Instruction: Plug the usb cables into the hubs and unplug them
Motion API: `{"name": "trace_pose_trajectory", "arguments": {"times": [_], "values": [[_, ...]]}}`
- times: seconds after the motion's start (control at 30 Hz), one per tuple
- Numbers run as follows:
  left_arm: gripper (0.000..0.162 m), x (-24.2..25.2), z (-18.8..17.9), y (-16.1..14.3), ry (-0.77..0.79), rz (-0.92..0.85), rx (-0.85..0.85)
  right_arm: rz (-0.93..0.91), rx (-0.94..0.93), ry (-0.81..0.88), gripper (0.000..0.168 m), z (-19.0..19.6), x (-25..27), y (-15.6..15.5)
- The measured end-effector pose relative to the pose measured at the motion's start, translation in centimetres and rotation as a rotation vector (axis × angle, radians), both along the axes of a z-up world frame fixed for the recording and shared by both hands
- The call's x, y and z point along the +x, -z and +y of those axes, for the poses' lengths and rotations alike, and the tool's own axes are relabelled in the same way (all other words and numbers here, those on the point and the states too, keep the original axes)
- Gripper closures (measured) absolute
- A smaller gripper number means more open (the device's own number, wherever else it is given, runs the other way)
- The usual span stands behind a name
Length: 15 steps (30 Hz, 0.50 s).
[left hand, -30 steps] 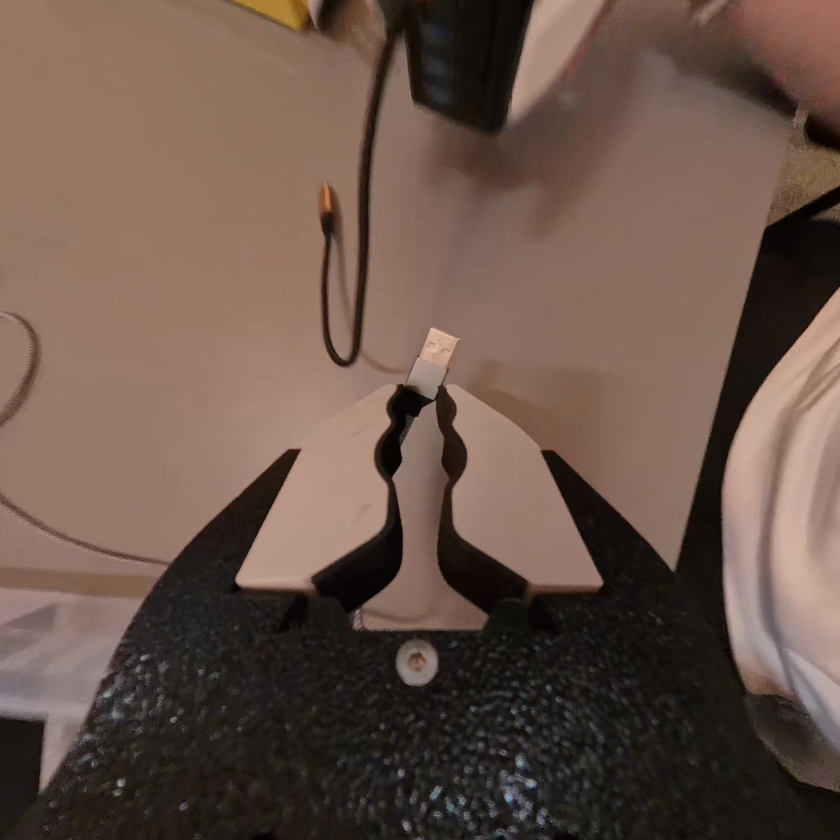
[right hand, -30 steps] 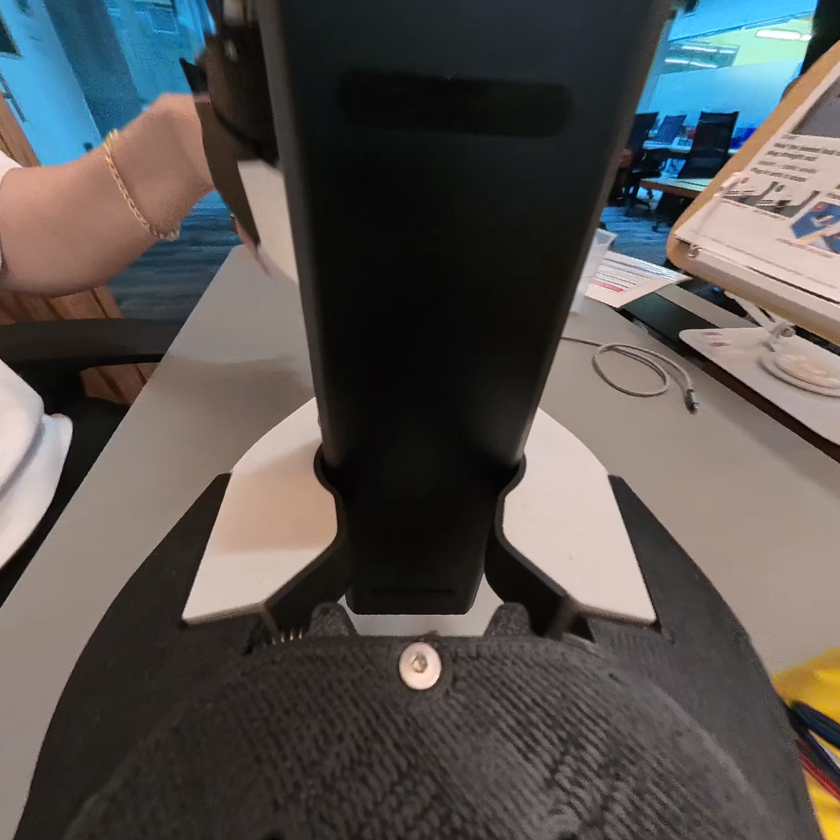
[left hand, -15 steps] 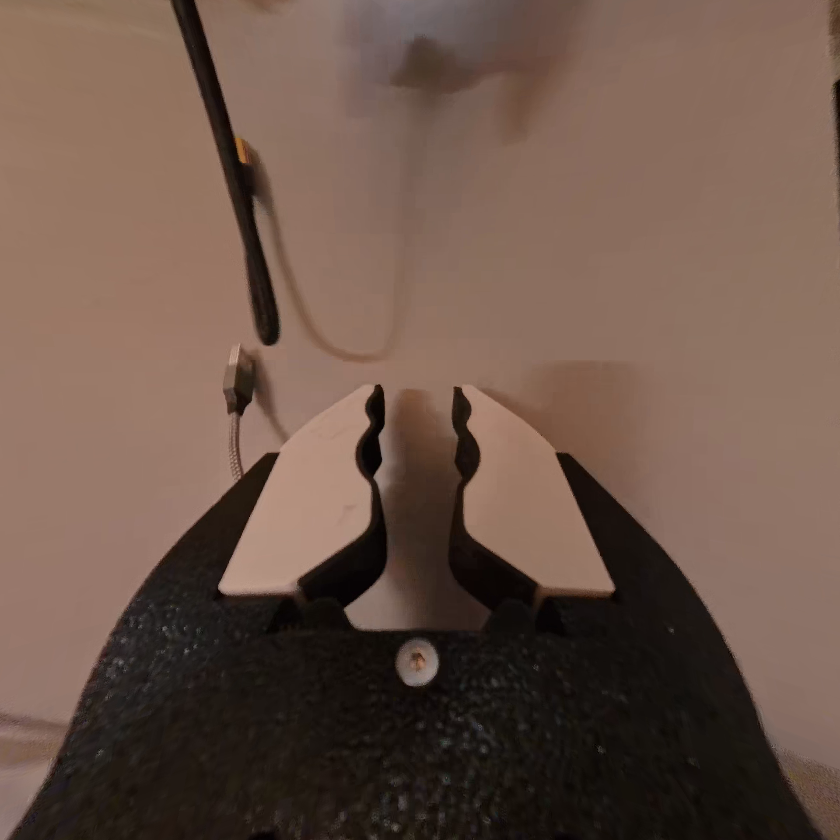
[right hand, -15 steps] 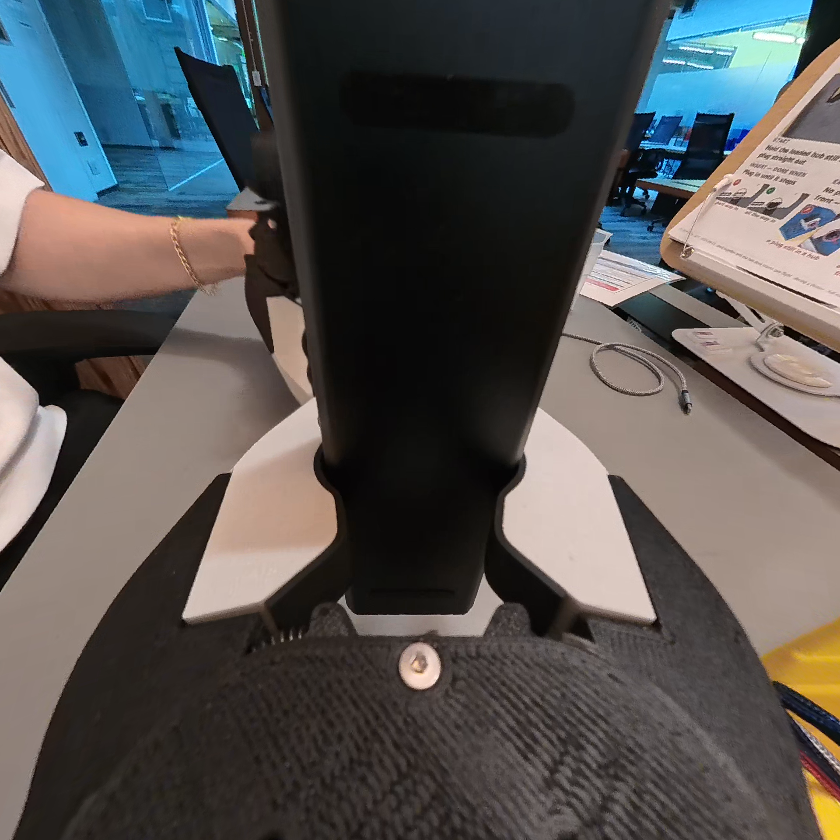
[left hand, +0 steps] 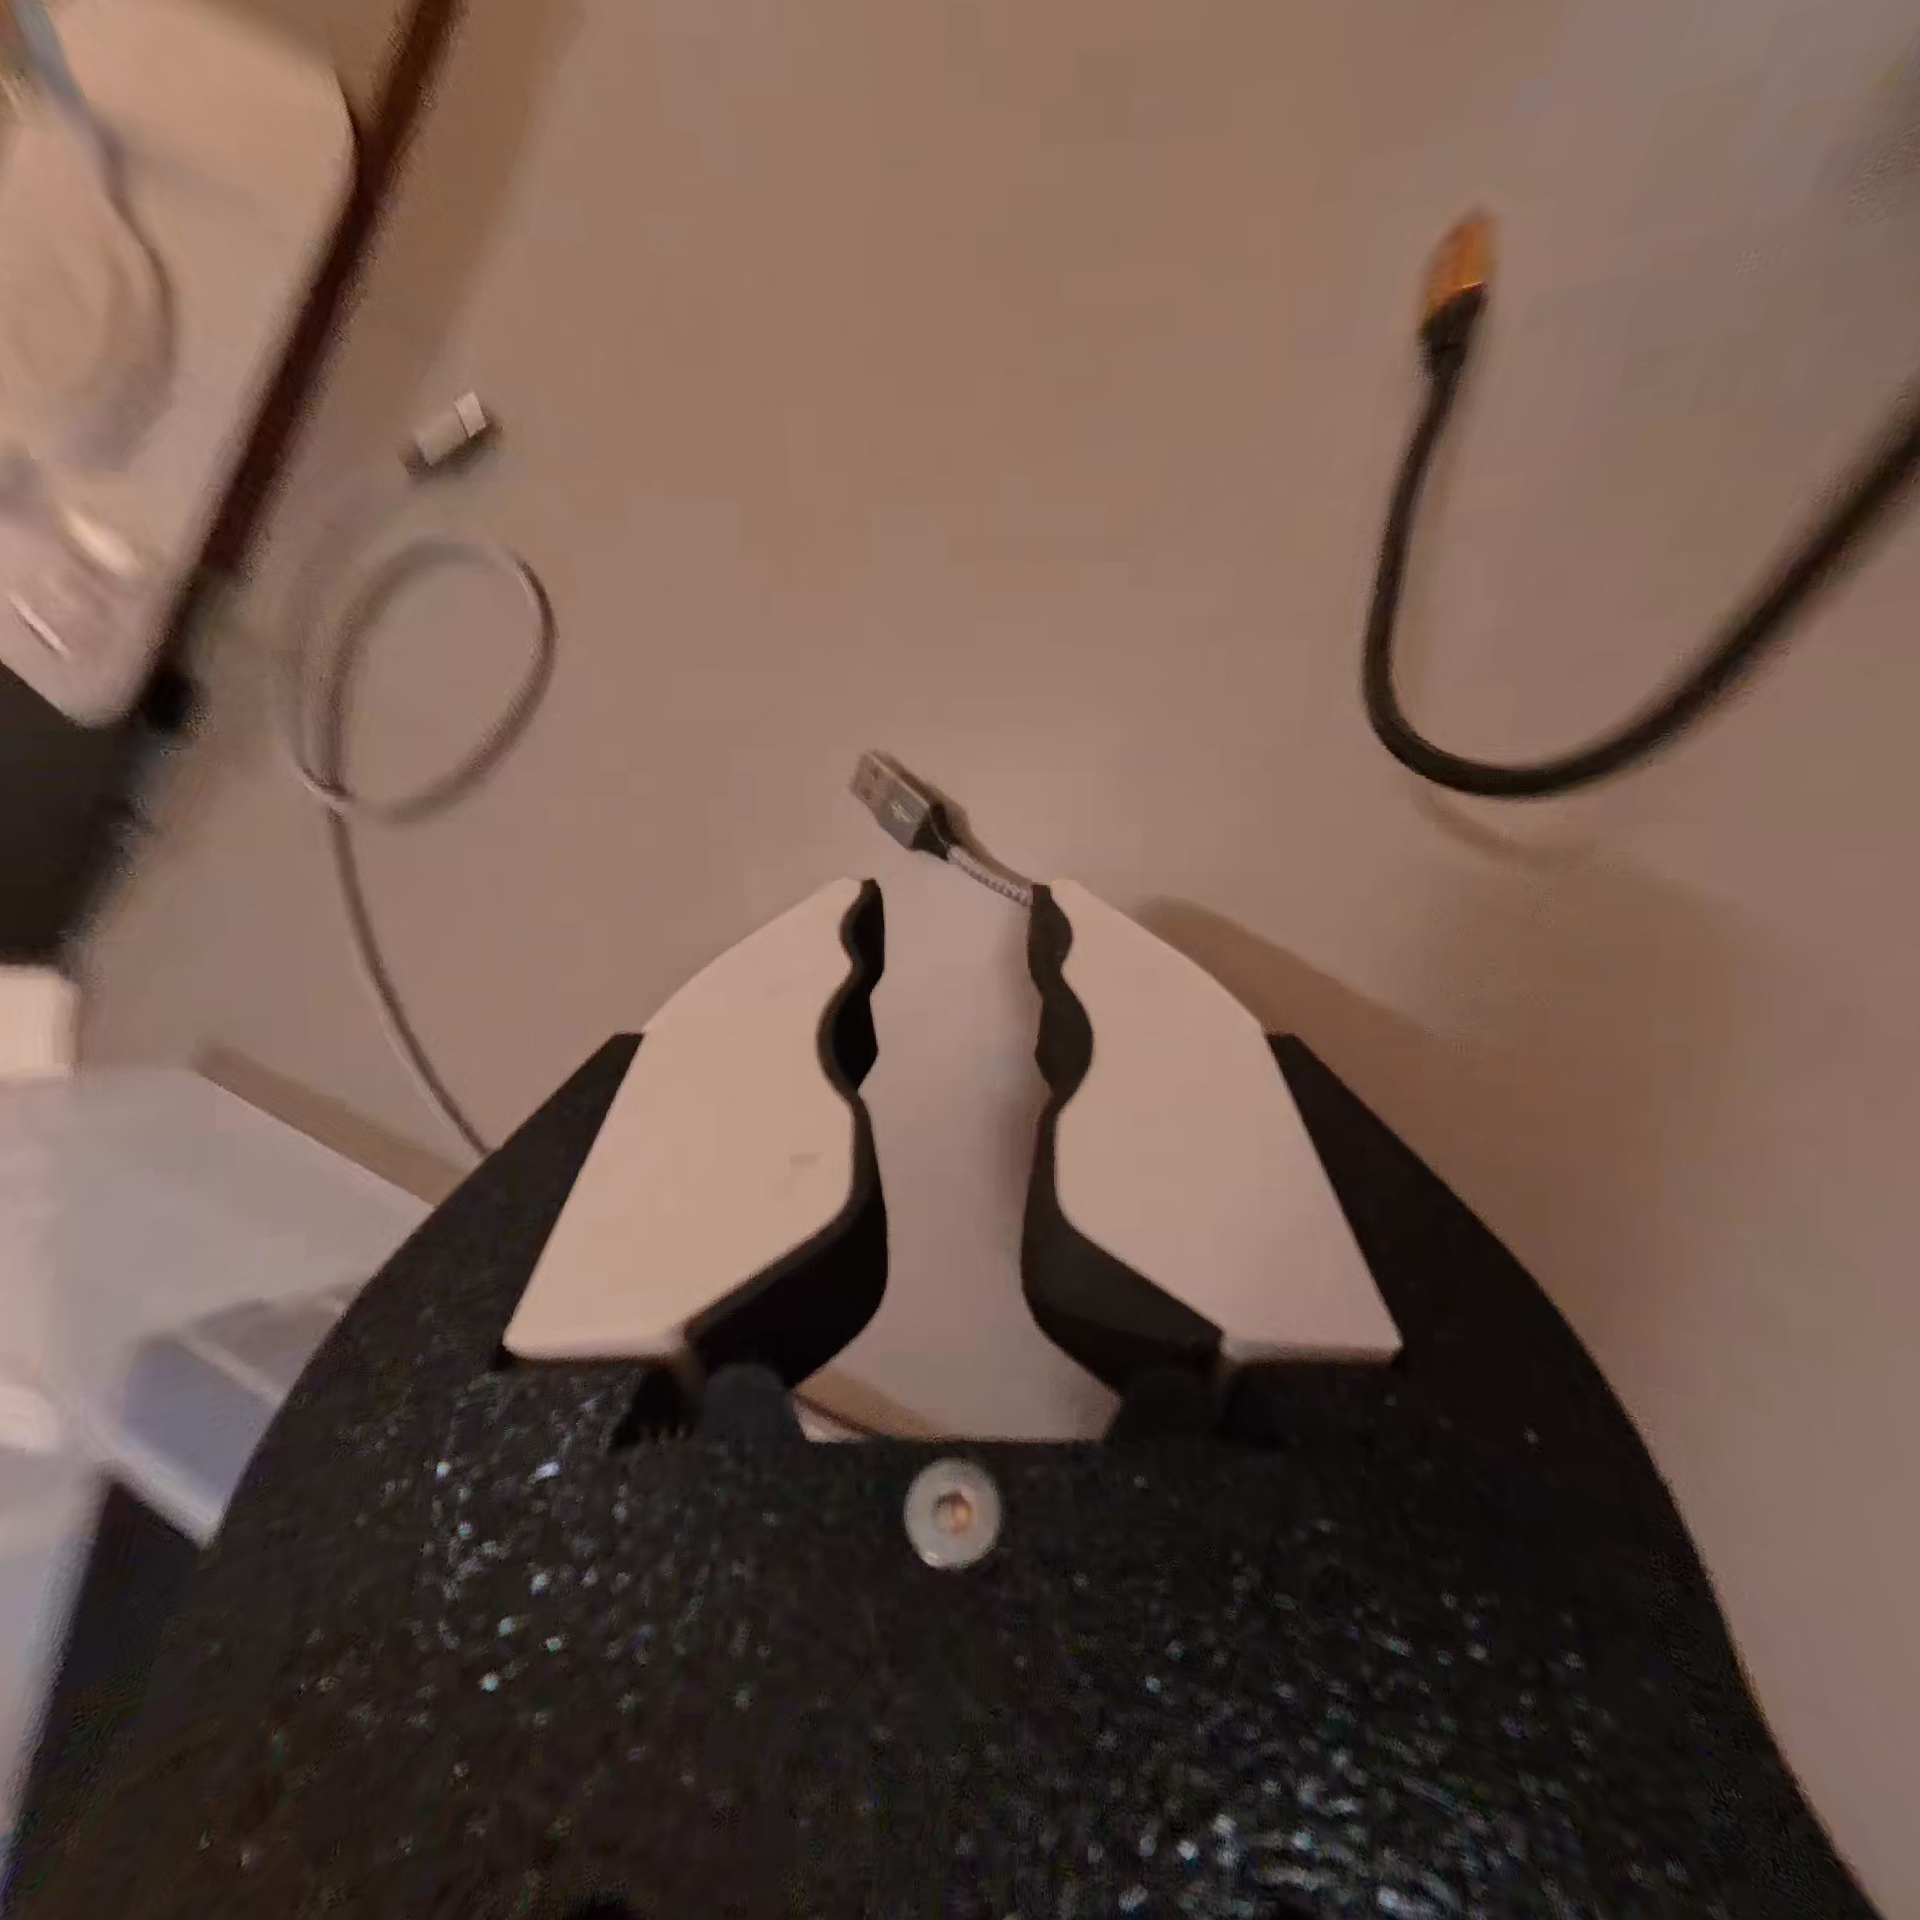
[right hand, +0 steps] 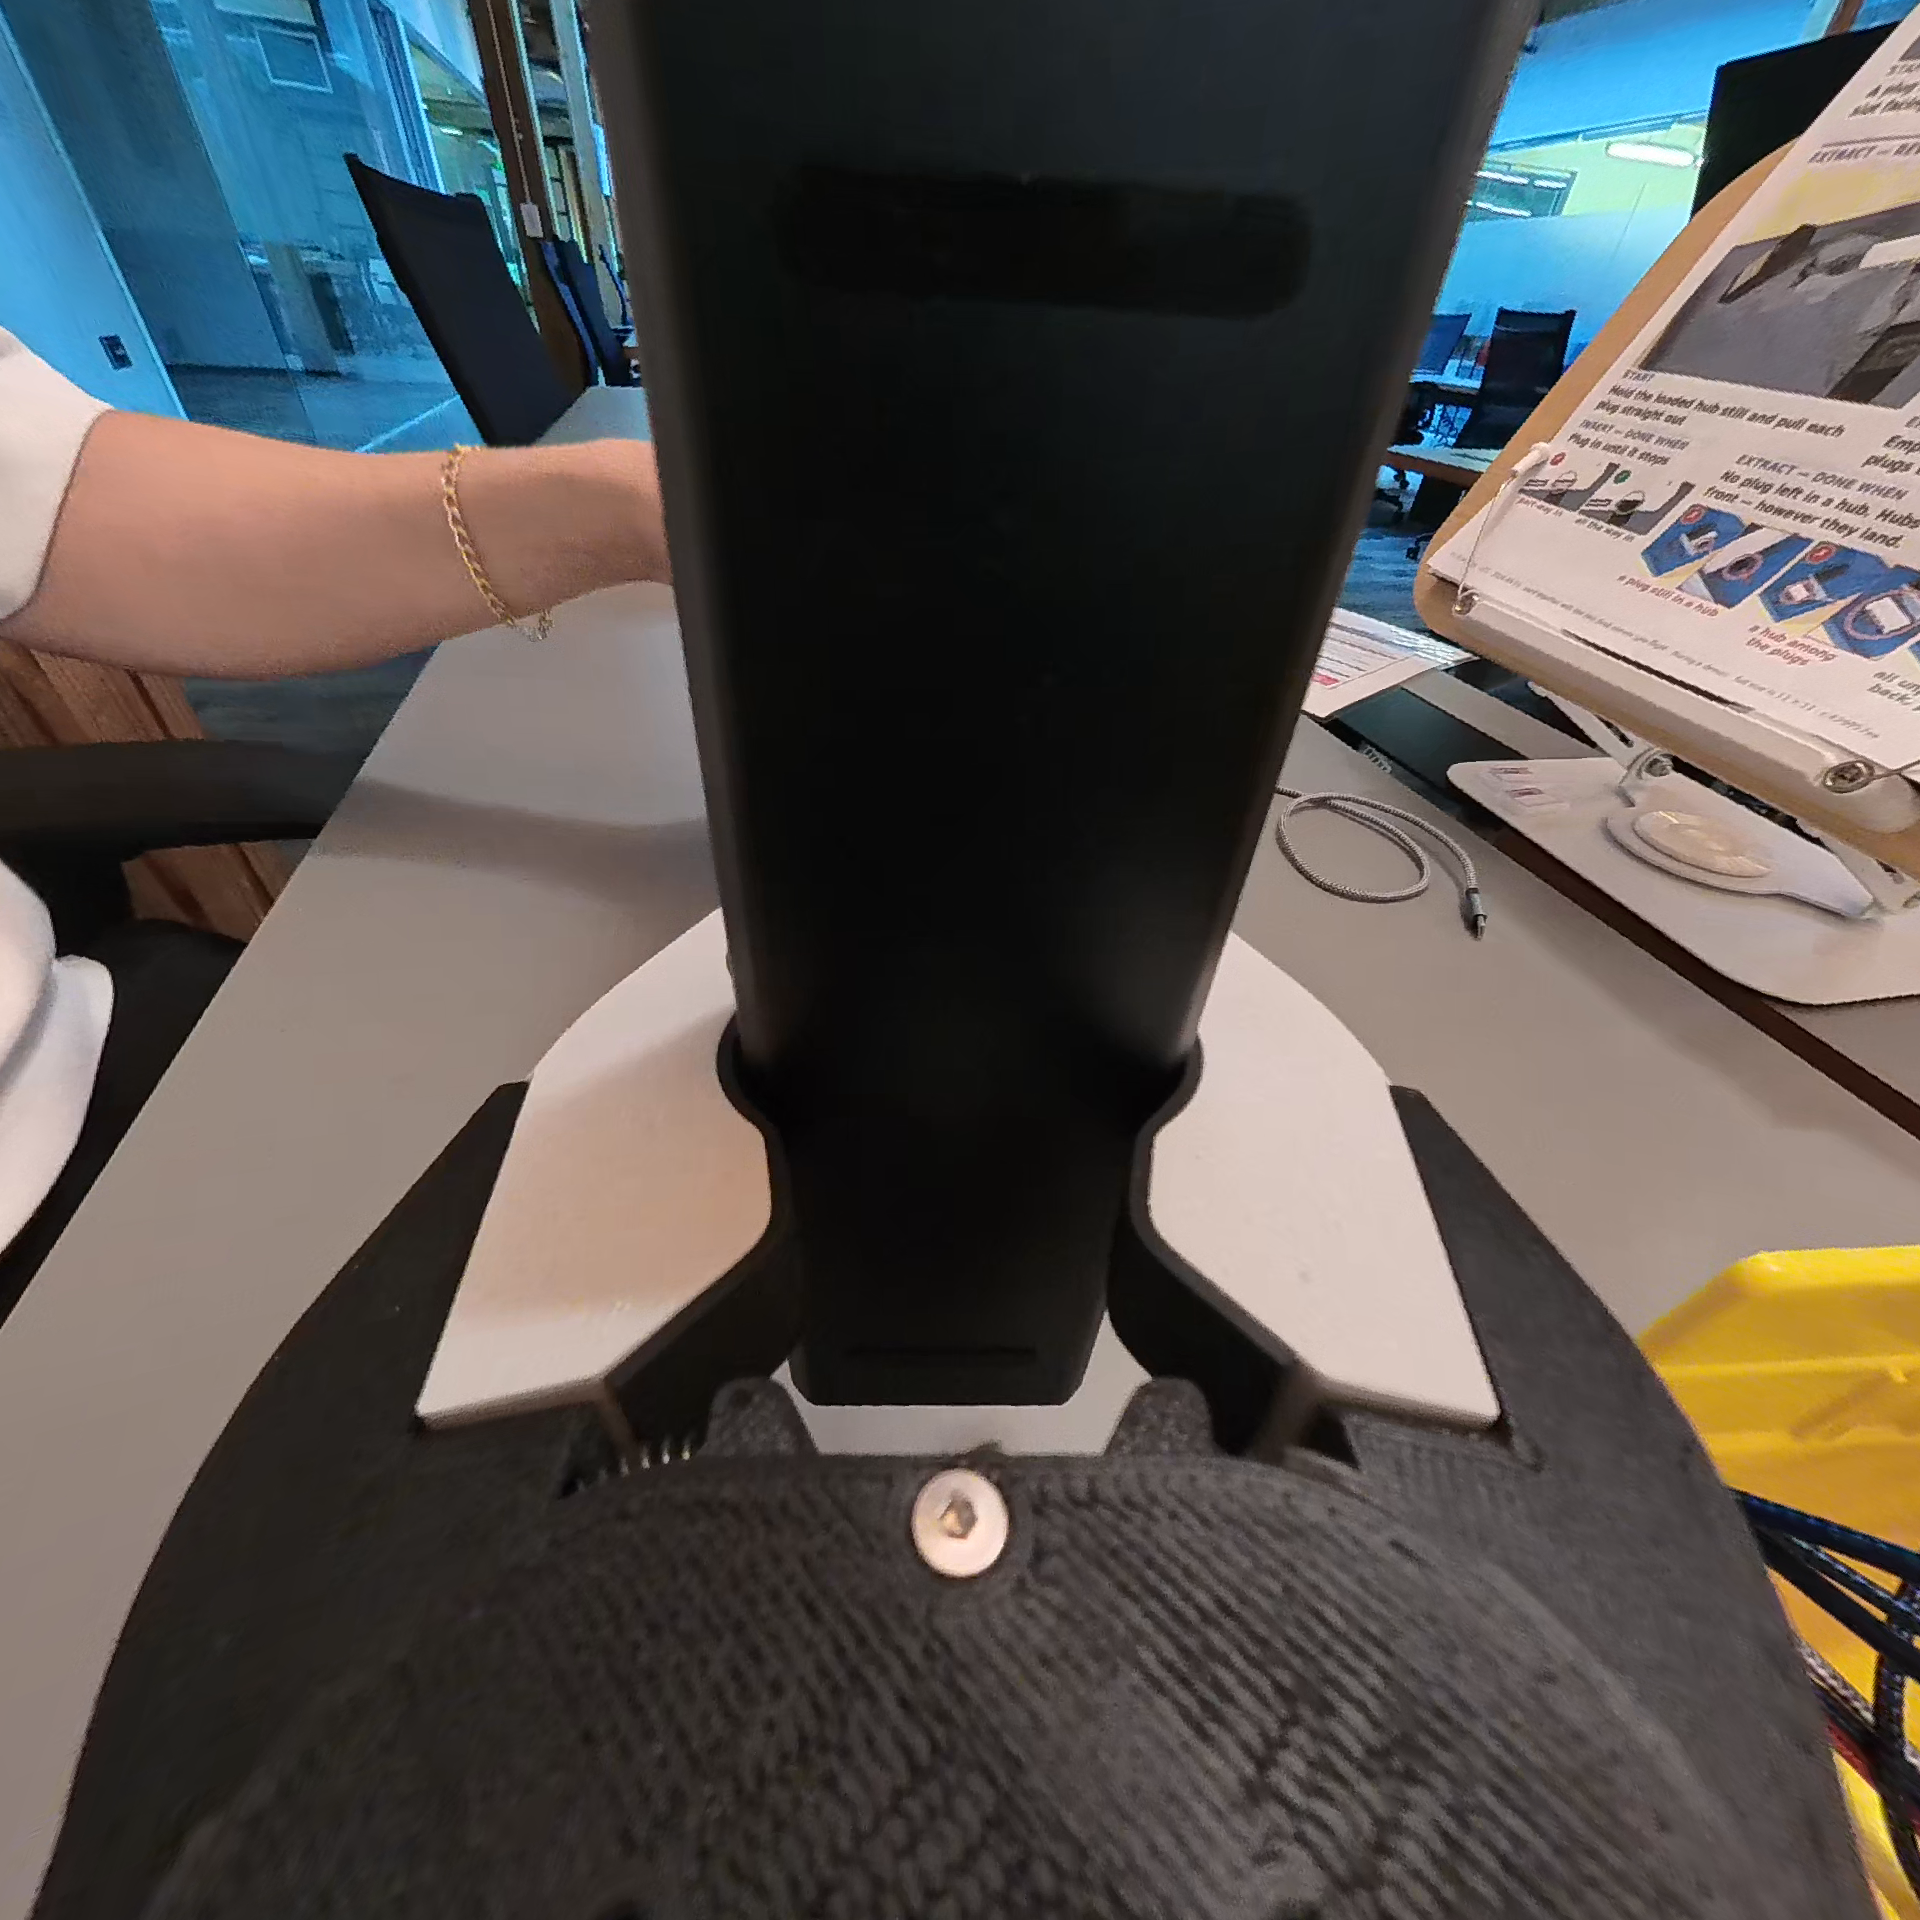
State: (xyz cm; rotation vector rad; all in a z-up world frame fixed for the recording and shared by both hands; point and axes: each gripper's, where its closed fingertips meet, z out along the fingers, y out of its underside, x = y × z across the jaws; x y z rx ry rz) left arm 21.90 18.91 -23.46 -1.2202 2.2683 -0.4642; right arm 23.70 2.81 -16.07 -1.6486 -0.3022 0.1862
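In the left wrist view my left gripper (left hand: 958, 902) is open and empty, low over the beige table (left hand: 1039, 416). A grey braided USB cable's silver plug (left hand: 894, 808) lies on the table just ahead of the tips. Its braid runs under the right fingertip (left hand: 1051, 914). A black cable (left hand: 1455, 727) with an orange plug (left hand: 1457, 272) lies to the right. In the right wrist view my right gripper (right hand: 956, 1070) is shut on a tall black hub (right hand: 1018, 623), held upright. The hub hides the left gripper.
A grey cable loop (left hand: 416, 686) and a small connector (left hand: 449, 431) lie at the left, near a white stand base (left hand: 156, 364). A person's arm (right hand: 312, 551) reaches over the table. A clipboard on a stand (right hand: 1714, 520), a coiled grey cable (right hand: 1351, 842) and a yellow bin (right hand: 1808, 1351) are on the right. Some 20 cm of space lies between my two pairs of fingers.
My left gripper let go of the silver plug, opened and swung; the plug now lies on the table just ahead of its tips. My right gripper still holds the hub, barely moved.
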Motion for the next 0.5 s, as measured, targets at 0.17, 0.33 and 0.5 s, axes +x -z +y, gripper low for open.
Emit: {"name": "trace_pose_trajectory", "arguments": {"times": [0.17, 0.33, 0.5], "values": [[0.129, 0.1, -1.3, 3.9, -0.223, 0.178, -0.238, 0.001, 0.006, -0.004, 0.096, -0.1, 0.0, -0.1], [0.157, -0.7, -1.3, 5.0, -0.218, 0.201, -0.220, 0.010, 0.018, -0.002, 0.096, -0.4, 0.2, -0.2], [0.160, -3.5, -5.9, -0.3, -0.018, 0.224, -0.632, 0.014, 0.034, 0.013, 0.096, -0.9, 0.8, -0.6]]}}
